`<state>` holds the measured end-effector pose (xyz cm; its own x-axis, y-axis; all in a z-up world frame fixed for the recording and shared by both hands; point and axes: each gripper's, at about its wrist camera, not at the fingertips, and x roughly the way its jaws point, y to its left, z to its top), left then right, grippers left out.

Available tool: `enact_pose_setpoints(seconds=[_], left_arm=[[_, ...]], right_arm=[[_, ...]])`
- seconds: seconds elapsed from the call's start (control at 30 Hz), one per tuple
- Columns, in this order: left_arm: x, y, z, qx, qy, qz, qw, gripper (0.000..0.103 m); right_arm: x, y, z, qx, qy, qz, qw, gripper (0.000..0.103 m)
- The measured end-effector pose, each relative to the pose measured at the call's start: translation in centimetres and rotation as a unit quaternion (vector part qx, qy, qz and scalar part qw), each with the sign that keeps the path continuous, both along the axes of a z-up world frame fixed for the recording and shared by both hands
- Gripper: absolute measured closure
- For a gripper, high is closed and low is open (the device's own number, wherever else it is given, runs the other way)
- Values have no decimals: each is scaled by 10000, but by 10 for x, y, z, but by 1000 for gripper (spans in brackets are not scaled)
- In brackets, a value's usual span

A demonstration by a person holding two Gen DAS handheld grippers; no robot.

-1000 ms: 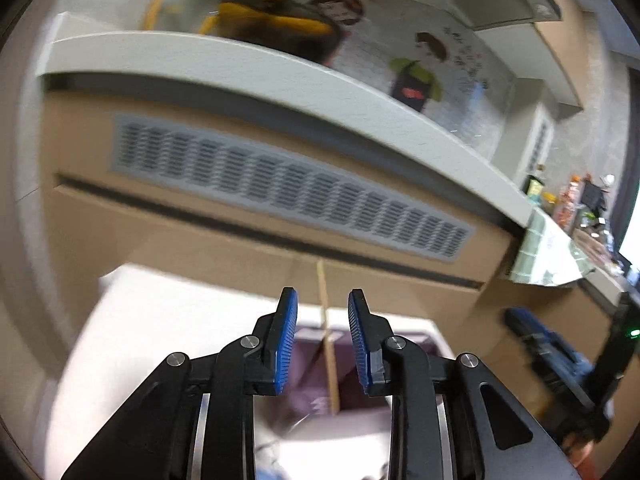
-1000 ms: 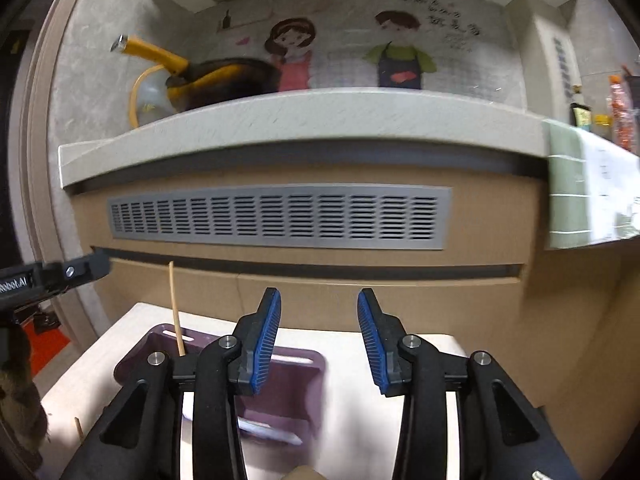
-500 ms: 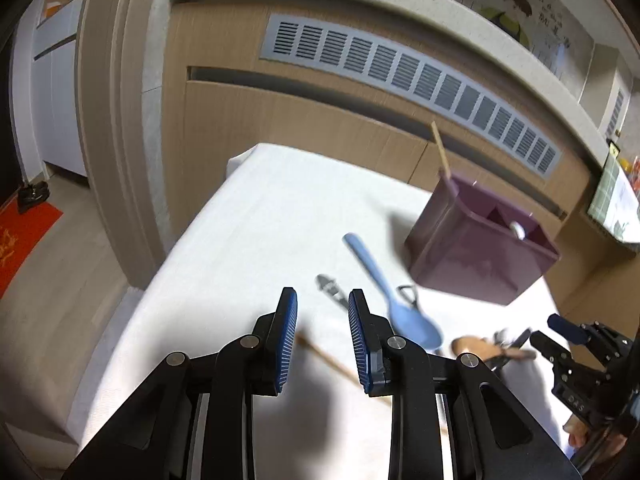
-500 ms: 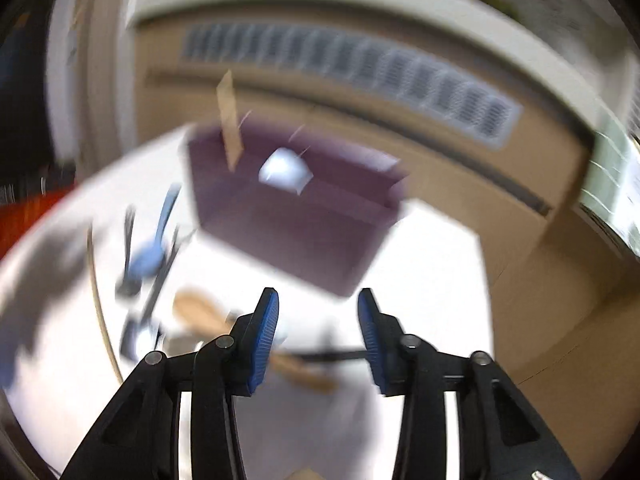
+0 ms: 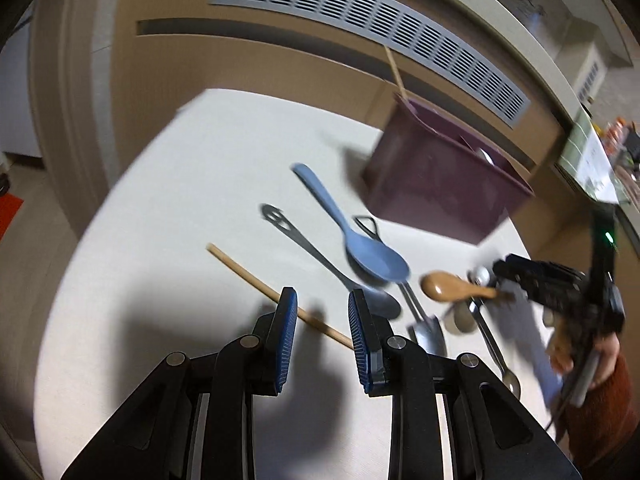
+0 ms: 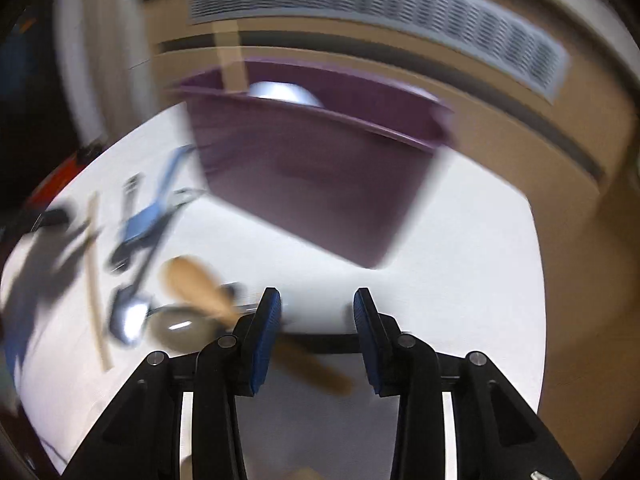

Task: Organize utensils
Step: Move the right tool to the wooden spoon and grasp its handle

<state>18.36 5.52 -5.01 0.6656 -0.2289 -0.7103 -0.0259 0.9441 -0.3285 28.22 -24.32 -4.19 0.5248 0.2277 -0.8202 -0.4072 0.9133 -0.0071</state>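
A purple utensil bin (image 5: 444, 192) stands at the back of the white table (image 5: 168, 184), with a wooden chopstick and a metal spoon upright in it. Loose on the table lie a blue spoon (image 5: 356, 236), a dark metal spoon (image 5: 320, 260), a wooden chopstick (image 5: 256, 280), a wooden spoon (image 5: 452, 286) and more metal spoons (image 5: 430, 332). My left gripper (image 5: 322, 336) is open, low over the chopstick. My right gripper (image 6: 316, 340) is open over the wooden spoon's handle (image 6: 316, 364); this view is blurred. The bin (image 6: 312, 176) fills its middle.
A beige cabinet front with a grey vent grille (image 5: 360, 28) rises right behind the table. The right gripper and the hand holding it show at the right of the left wrist view (image 5: 560, 292). The table's edges fall away at left and front.
Both grippers have swung down from facing the cabinet to the table. The left one has closed in on the chopstick, the right one on the wooden spoon. Both stay open.
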Motion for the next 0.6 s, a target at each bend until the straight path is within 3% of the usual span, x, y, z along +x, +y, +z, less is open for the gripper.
enact_pose_setpoints(seconds=[0.17, 0.23, 0.33, 0.43, 0.5, 0.6], left_arm=[[-1, -10, 0, 66, 32, -87, 9999, 75], [0, -13, 1, 67, 30, -93, 9999, 75], [2, -19, 1, 114, 29, -122, 9999, 75], [0, -26, 3, 235, 9, -168, 9996, 75], [-3, -30, 6, 341, -47, -203, 9992, 75], [-7, -33, 8, 503, -111, -232, 9984, 75]], right_arm=[[-18, -28, -13, 492, 513, -234, 9972, 65], [-42, -23, -12, 728, 712, 109, 9947, 65], [-79, 0, -7, 1018, 1055, 1102, 9830, 68], [-94, 23, 8, 644, 462, 1368, 9874, 69], [-88, 36, 14, 284, -20, 1119, 9933, 69], [-60, 54, 12, 227, -27, 512, 9984, 68]])
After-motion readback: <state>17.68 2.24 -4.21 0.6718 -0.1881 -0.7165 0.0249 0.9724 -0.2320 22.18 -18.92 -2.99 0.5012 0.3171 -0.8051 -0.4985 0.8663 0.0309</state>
